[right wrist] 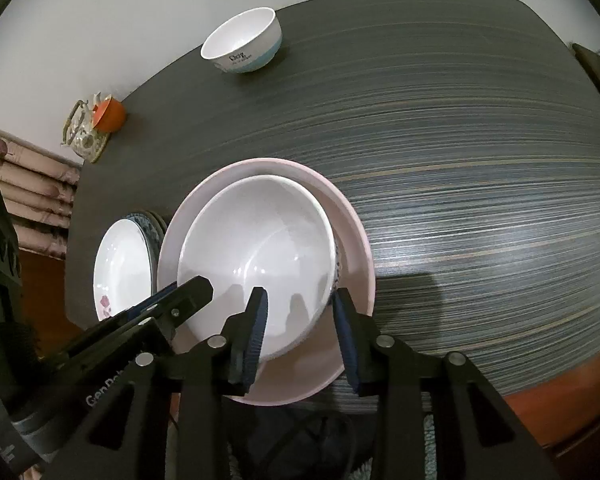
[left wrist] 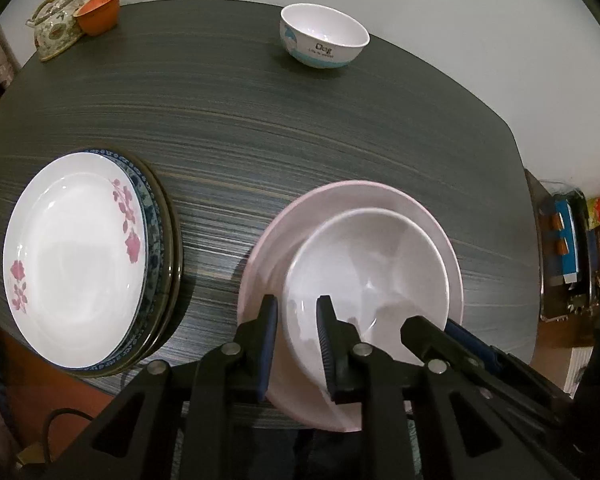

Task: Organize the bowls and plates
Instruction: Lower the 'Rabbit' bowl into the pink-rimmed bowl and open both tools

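Note:
A white bowl (left wrist: 370,268) (right wrist: 260,248) sits inside a larger pink bowl (left wrist: 340,204) (right wrist: 352,236) near the table's front edge. My left gripper (left wrist: 298,308) straddles the white bowl's near left rim, one finger inside and one outside, jaws apart. My right gripper (right wrist: 300,300) straddles its near right rim the same way, jaws apart. A stack of plates (left wrist: 76,256) (right wrist: 120,264), topped by a white plate with pink flowers, lies to the left. A small white bowl with a blue print (left wrist: 324,36) (right wrist: 242,40) stands at the far edge.
A floral teapot (left wrist: 56,24) (right wrist: 84,132) and an orange cup (left wrist: 100,12) (right wrist: 110,114) stand at the far left corner of the dark striped table (left wrist: 300,128) (right wrist: 480,160). A cluttered shelf (left wrist: 568,248) is off the right side.

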